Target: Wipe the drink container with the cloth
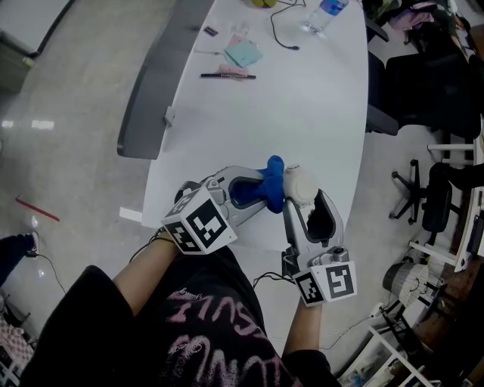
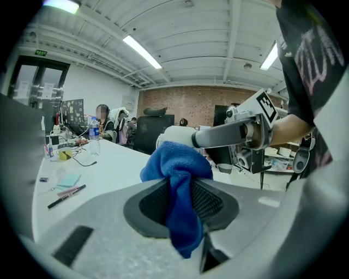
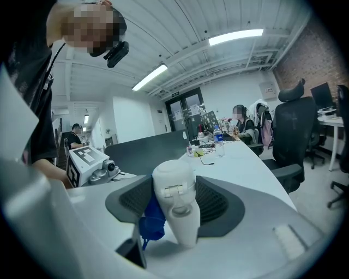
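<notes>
Head view: above the white table [image 1: 302,98], the blue cloth [image 1: 274,181] presses against the white drink container [image 1: 300,184]. Left gripper view: left gripper [image 2: 180,204] pinches the cloth. Right gripper view: right gripper [image 3: 174,197] clamps the container (cloth touching its side). Wiping looks under way; next, rub around its body

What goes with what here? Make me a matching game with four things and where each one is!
Things:
1. blue cloth
2. white drink container
3. water bottle
4. black pen

Places:
A. held in the fingers of the right gripper
B. lying flat on the table beside a teal notepad
C. held in the fingers of the left gripper
D. standing at the table's far end

Pairs: 1-C, 2-A, 3-D, 4-B
</notes>
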A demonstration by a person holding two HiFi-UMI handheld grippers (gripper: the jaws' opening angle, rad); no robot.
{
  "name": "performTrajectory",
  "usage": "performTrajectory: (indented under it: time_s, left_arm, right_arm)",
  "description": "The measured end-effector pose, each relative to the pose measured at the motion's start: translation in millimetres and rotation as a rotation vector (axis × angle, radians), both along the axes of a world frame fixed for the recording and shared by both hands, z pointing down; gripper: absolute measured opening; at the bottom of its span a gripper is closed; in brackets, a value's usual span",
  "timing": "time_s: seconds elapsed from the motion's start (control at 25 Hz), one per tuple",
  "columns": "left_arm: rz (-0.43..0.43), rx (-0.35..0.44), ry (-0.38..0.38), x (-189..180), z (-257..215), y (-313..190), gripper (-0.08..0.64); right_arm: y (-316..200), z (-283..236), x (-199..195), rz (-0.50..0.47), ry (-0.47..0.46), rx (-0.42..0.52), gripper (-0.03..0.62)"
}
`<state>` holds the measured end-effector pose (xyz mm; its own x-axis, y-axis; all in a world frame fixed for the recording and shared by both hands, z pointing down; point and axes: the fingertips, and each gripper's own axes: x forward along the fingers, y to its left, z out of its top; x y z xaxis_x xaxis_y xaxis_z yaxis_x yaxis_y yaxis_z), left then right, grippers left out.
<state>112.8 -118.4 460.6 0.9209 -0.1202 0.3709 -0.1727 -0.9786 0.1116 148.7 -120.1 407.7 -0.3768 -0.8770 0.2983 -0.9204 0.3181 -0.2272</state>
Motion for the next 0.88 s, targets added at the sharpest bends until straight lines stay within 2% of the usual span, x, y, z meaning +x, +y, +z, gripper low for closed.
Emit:
performTrajectory:
  time_s: [0.36, 0.52, 0.72, 0.88]
  left_arm:
    - [0.000, -0.080, -0.005, 0.5, 36.5, -3.2, 0.101]
    - [0.005, -0.096, -0.041, 0.3, 54.5, -5.3, 0.101]
    - [0.005, -0.156, -0.111, -2.2, 81.7, -3.8, 0.101]
    - [0.002, -0.189, -0.124, -1.3, 91.3, -4.4, 0.101]
  right_arm:
    - [-1.6, 3.0, -0.2, 0.002, -0.009, -0.019, 0.265]
    - [-2.7, 3.6, -0.7, -0.003, -0.011, -0.024, 0.267]
    - [-2.4, 5.1, -0.5, -0.004, -0.015, -0.034, 0.270]
    - [-2.6, 6.3, -0.2, -0.003, -0.013, -0.041, 0.272]
